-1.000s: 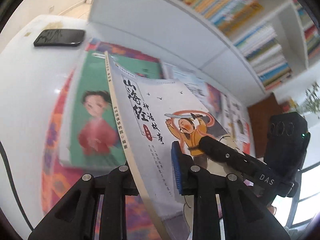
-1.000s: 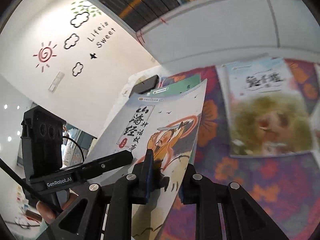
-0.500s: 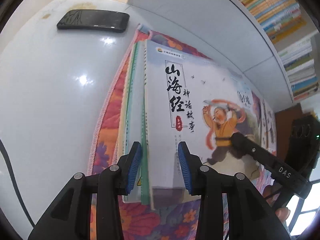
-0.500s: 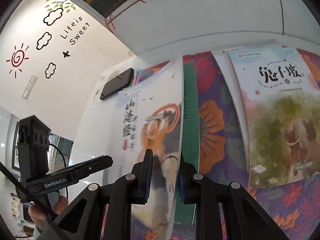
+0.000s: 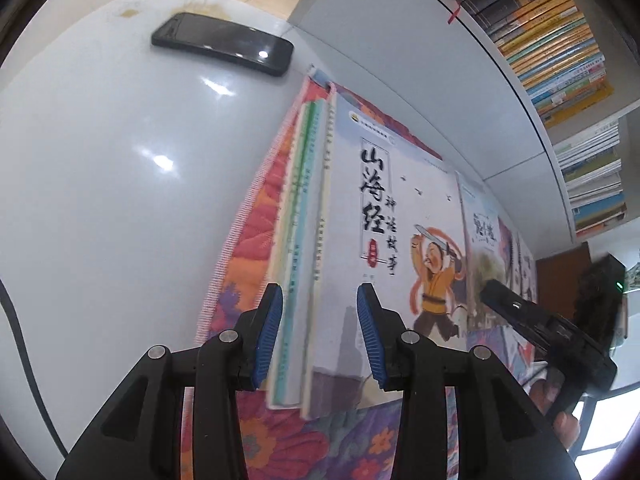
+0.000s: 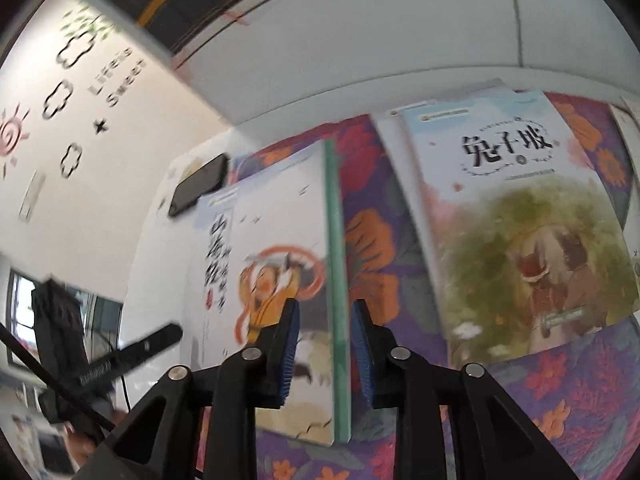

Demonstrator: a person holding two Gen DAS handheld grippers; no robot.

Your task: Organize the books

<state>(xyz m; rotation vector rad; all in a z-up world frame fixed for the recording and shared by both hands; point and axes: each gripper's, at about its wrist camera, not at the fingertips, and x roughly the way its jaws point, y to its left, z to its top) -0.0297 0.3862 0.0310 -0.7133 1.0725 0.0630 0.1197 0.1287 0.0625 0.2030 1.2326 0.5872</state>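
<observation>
**Two grippers over a small stack of books**

Two grippers hover at the near end of a stack on a flowered cloth (image 5: 248,248) spread on the white tabletop (image 5: 100,184). At least three books make up that stack: a white storybook (image 5: 400,216) with a sword-waving figure on top, a green-edged book (image 6: 337,280) beneath it, and more page edges under those, too close-packed to count surely. One further book, the rabbit-title book (image 6: 516,216), lies flat on the cloth to the right, well apart from the stack, and the edge of another shows at the far right. One black phone (image 5: 222,44) rests on the bare tabletop beyond the stack's far corner. Behind stands a white bookshelf (image 5: 560,40) full of books.

The left gripper (image 5: 320,332) is released, its blue pads straddling the spine side of the stack without pressing it. The right gripper (image 6: 322,354) has its jaws opening; the right-hand edge of the stack lies between the pads, free of them.

The storybook lies flat, cover up, its long axis running away from both grippers toward the bookshelf, title end farthest off.
</observation>
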